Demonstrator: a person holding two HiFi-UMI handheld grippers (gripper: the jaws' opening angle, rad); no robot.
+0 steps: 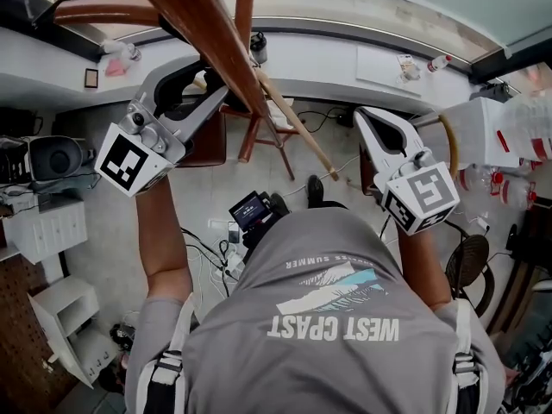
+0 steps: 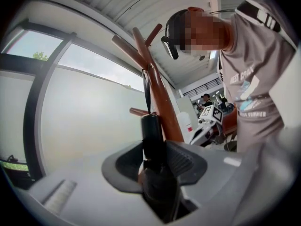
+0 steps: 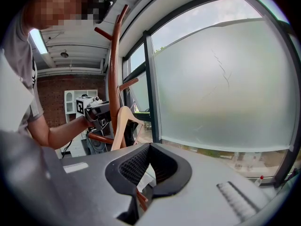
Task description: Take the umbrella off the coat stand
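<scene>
Workshop-like room: pegboard (image 1: 15, 335), floor cables (image 1: 200, 250), cluttered counter (image 1: 328, 59).

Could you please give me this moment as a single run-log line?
left gripper: jaws shut on umbrella | right gripper: jaws open, empty | umbrella: hanging beside coat stand, not yet off

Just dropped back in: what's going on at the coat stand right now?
A person works at the wooden coat stand with a gripper in each hand. The left gripper has its jaws round the black umbrella, and the pads seem to press on it. The umbrella hangs against the stand by its strap and is not yet lifted off. The right gripper is held off to the side, jaws open and empty.
</scene>
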